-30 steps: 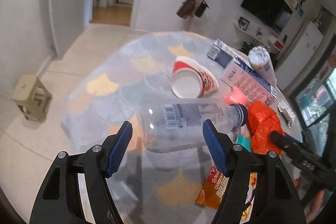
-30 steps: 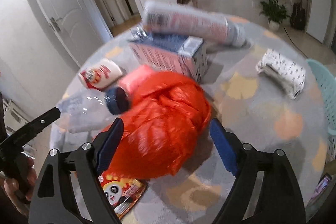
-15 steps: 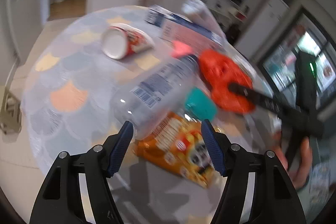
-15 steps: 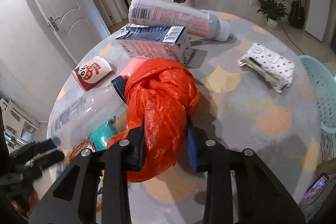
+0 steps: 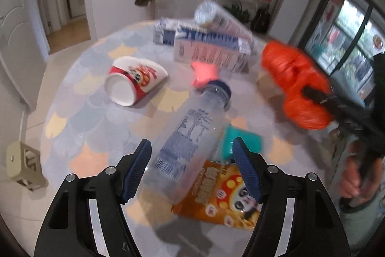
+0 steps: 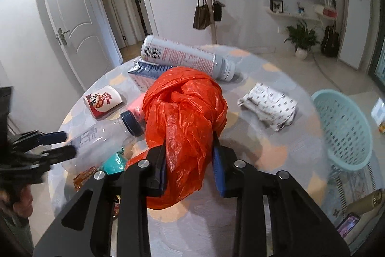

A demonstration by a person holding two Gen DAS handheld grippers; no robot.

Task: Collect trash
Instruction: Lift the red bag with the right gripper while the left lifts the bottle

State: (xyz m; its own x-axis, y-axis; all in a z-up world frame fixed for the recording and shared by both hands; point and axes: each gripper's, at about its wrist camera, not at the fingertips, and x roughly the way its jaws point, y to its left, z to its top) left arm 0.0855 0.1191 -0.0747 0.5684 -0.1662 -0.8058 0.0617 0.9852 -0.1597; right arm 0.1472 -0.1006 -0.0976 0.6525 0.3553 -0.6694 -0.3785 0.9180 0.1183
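Observation:
My right gripper (image 6: 190, 160) is shut on a crumpled orange plastic bag (image 6: 185, 110) and holds it above the round table; the bag also shows in the left wrist view (image 5: 296, 86). My left gripper (image 5: 191, 163) is open, its fingers on either side of a clear plastic bottle (image 5: 190, 143) with a blue cap that lies on the table. The bottle also shows in the right wrist view (image 6: 101, 139). A red and white paper cup (image 5: 134, 81) lies on its side further back.
On the table (image 5: 79, 127) lie a carton (image 5: 211, 49), a white spray can (image 6: 185, 57), a pink wrapper (image 5: 204, 71), a teal packet (image 5: 243, 143), an orange snack bag (image 5: 223, 199) and a folded patterned cloth (image 6: 269, 107). A teal basket (image 6: 344, 131) stands to the right.
My right gripper has closed on the orange bag and lifted it. My left gripper has swung round the bottle, which now points lengthwise away between its fingers.

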